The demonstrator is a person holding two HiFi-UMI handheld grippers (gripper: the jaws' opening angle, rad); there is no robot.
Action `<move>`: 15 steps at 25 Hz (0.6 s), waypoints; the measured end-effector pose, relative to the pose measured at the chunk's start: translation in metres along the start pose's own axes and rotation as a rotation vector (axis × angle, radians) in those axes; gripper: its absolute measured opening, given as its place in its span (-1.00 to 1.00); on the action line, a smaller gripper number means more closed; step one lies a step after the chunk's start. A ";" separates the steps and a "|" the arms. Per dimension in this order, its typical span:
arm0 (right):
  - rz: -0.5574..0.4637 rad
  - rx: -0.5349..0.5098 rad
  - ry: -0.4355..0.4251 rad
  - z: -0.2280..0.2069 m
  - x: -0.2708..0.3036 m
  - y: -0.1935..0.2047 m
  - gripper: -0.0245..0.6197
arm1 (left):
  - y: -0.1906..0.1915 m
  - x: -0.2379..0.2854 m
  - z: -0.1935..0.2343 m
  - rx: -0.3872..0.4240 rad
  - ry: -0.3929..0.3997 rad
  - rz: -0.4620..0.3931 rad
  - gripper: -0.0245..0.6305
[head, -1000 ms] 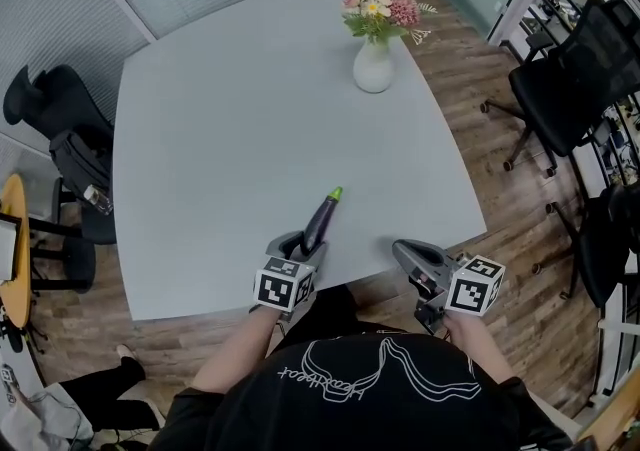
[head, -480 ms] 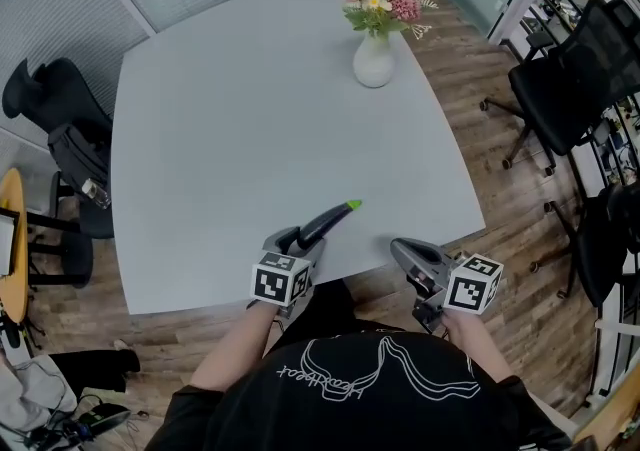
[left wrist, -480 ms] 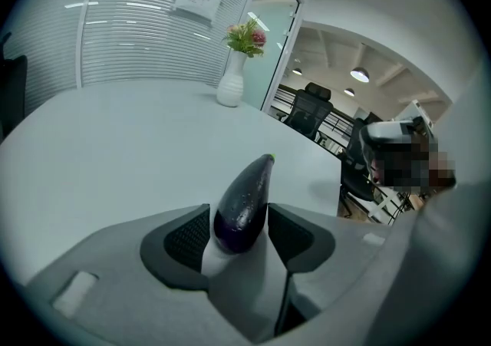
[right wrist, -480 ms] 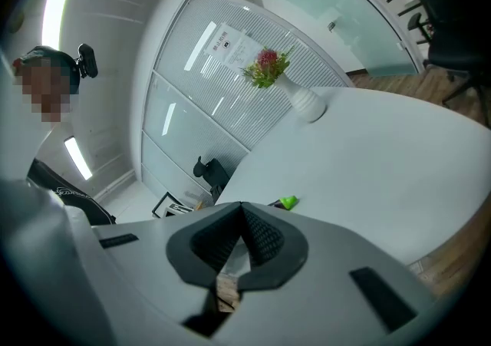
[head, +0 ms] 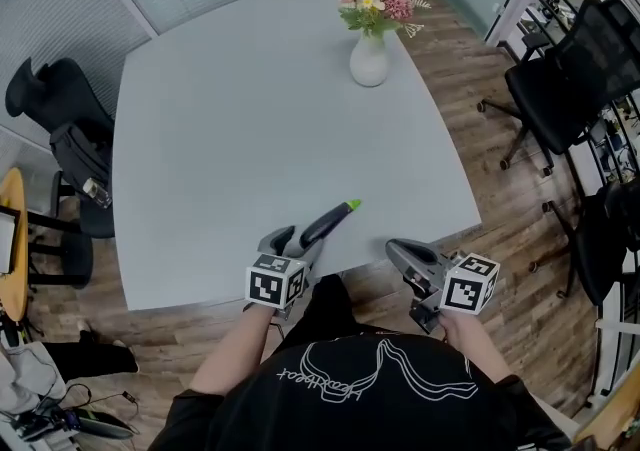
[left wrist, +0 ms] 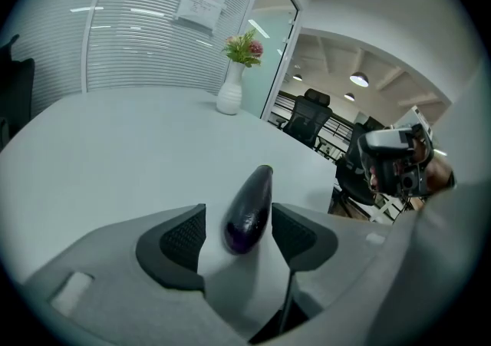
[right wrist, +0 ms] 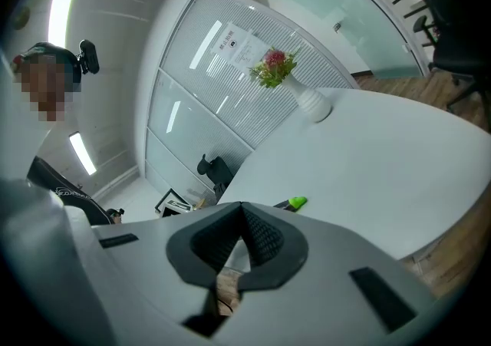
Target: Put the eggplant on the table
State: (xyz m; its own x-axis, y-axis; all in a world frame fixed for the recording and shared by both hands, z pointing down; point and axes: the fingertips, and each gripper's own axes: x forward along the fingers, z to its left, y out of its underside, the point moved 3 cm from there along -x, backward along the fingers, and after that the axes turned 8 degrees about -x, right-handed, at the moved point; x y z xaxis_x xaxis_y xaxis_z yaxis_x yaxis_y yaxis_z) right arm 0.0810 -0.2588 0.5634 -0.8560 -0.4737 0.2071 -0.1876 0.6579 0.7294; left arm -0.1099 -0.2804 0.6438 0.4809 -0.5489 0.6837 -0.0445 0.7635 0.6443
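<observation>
Currently the left tool (left wrist: 238,231) has its jaws wide, having just been opening, with the eggplant (left wrist: 249,210) lying loose between them on the table (head: 250,119) near its near edge; the right tool (right wrist: 244,218) is closed and empty. Risk: one pad sits close to the eggplant, so a careless withdrawal could drag or roll it off the edge

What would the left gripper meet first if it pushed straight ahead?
Likely the dark purple eggplant, between the left gripper jaws that have just been opening; then the grey table.
</observation>
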 end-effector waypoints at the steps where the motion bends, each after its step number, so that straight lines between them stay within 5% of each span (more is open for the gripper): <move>1: -0.001 -0.007 -0.001 0.002 -0.001 0.000 -0.90 | 0.000 -0.003 -0.001 0.000 -0.001 -0.006 -0.15; 9: -0.023 -0.072 -0.021 0.029 -0.022 -0.001 -0.90 | -0.011 -0.047 -0.034 -0.022 0.041 -0.115 -0.15; 15: -0.043 -0.167 -0.012 0.056 -0.041 -0.007 -0.90 | -0.026 -0.100 -0.081 -0.164 0.257 -0.238 -0.16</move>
State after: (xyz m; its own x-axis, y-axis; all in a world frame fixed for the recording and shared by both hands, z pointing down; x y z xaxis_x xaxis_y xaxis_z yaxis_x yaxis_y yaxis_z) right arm 0.0905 -0.2113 0.5127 -0.8546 -0.4919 0.1665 -0.1422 0.5301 0.8359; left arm -0.0853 -0.2182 0.5308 0.6658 -0.6299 0.3999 0.2254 0.6807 0.6970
